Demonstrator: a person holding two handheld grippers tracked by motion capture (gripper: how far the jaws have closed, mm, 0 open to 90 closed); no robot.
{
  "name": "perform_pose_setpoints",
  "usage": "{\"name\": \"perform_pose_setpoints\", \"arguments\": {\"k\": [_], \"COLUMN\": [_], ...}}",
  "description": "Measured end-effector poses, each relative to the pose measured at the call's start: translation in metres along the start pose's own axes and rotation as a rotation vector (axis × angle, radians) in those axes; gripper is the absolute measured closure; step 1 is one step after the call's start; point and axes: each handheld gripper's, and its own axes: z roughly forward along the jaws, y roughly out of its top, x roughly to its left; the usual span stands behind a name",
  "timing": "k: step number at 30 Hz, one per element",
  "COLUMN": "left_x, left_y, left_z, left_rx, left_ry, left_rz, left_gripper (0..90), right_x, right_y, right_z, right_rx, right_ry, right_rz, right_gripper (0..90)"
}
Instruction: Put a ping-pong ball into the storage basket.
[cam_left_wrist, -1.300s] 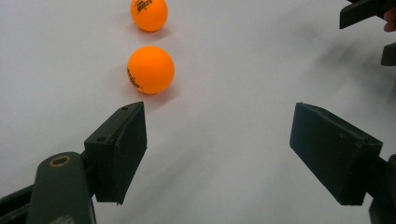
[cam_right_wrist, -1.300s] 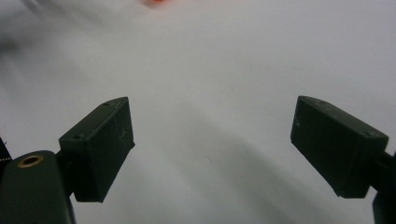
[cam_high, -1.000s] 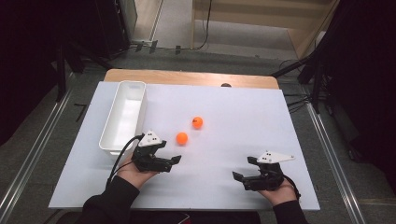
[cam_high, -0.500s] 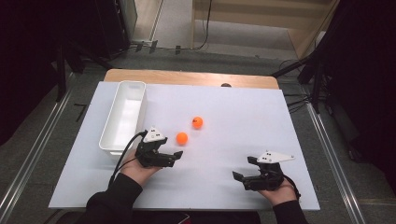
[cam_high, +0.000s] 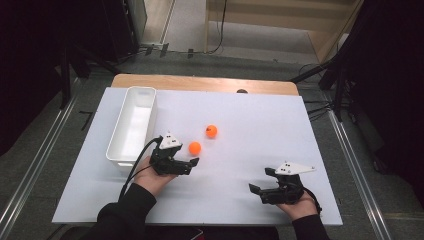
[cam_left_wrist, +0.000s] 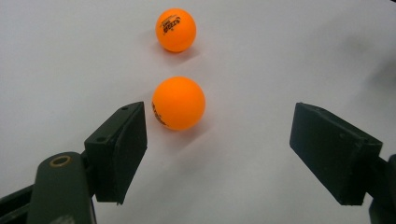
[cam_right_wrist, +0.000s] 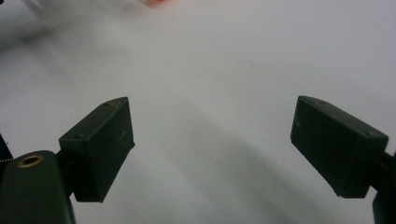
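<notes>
Left gripper (cam_high: 192, 165) held with jaws apart beside the nearer orange ball (cam_high: 195, 147) on the white table (cam_high: 260, 130).

In the left gripper view, the nearer orange ball (cam_left_wrist: 178, 103) is seen just ahead of the parted jaws, close to the left pad (cam_left_wrist: 125, 149) but not pressed by it; dark print is borne on its side, too cut off to be read. Black lettering is carried by the farther orange ball (cam_left_wrist: 175, 29), too small to be made out. A white bin (cam_high: 132, 125) is set near the table's left edge. The right gripper (cam_high: 257, 181) is held well apart over bare table, its jaws spread with nothing between them.
</notes>
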Motion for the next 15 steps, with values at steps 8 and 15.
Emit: {"name": "perform_pose_setpoints", "arguments": {"k": [8, 15], "left_x": [0.002, 0.005], "left_y": [0.007, 0.016], "left_z": [0.007, 0.012], "left_rx": [-0.013, -0.03], "left_ry": [0.017, 0.012], "left_rz": [-0.008, -0.018], "left_gripper": [19.6, 19.6], "right_x": [0.0, -0.001], "right_y": [0.0, 0.0], "right_z": [0.0, 0.0], "right_rx": [0.0, 0.001], "right_ry": [0.0, 0.0], "right_rz": [-0.002, -0.001], "right_gripper": [11.8, 11.8]}}
